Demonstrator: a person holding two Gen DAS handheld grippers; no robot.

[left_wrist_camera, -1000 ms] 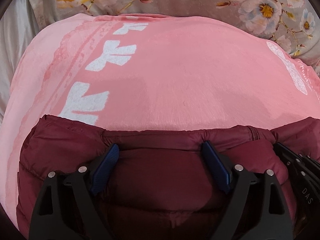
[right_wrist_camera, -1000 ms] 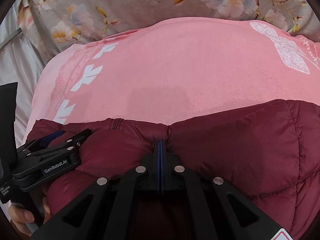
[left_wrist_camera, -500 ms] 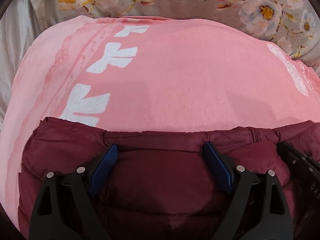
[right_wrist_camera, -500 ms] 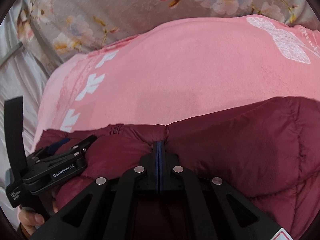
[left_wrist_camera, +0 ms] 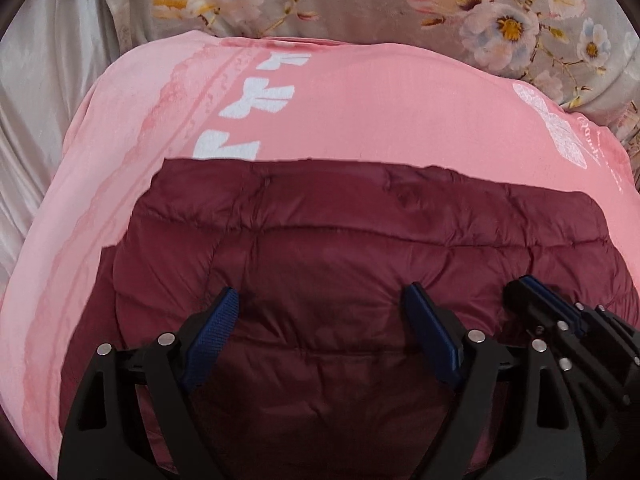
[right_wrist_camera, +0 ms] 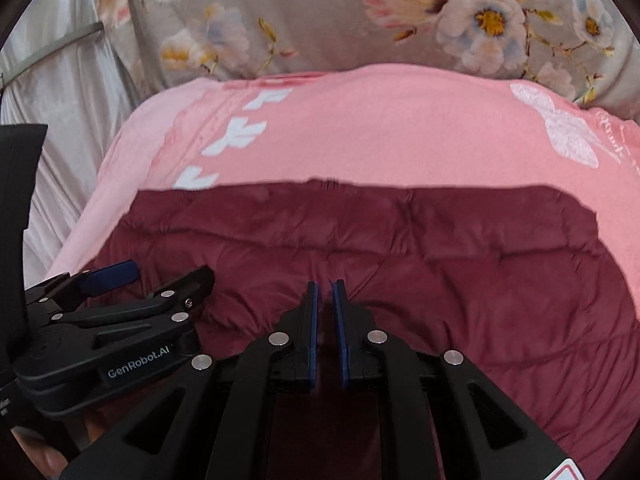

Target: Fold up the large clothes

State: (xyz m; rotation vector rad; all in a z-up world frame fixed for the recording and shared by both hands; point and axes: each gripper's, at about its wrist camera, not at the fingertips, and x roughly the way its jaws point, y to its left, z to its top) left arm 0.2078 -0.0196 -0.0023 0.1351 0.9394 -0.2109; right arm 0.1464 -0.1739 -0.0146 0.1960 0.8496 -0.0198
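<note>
A dark red quilted puffer jacket (left_wrist_camera: 360,248) lies folded flat on a pink blanket (left_wrist_camera: 380,120); it also shows in the right wrist view (right_wrist_camera: 440,248). My left gripper (left_wrist_camera: 324,304) is wide open and empty, hovering over the jacket's near part. My right gripper (right_wrist_camera: 325,292) has its jaws a narrow gap apart with nothing between them, above the jacket. The left gripper shows at the lower left of the right wrist view (right_wrist_camera: 132,280), and the right gripper at the right edge of the left wrist view (left_wrist_camera: 532,292).
The pink blanket (right_wrist_camera: 380,128) with white prints covers a bed. A grey floral quilt (left_wrist_camera: 360,4) lies behind it, also in the right wrist view (right_wrist_camera: 320,16). Pale satin fabric (left_wrist_camera: 44,92) hangs at the left.
My right gripper let go of the jacket's edge and opened slightly. Both grippers pulled back and up; the jacket now lies flat with its far edge farther out on the blanket.
</note>
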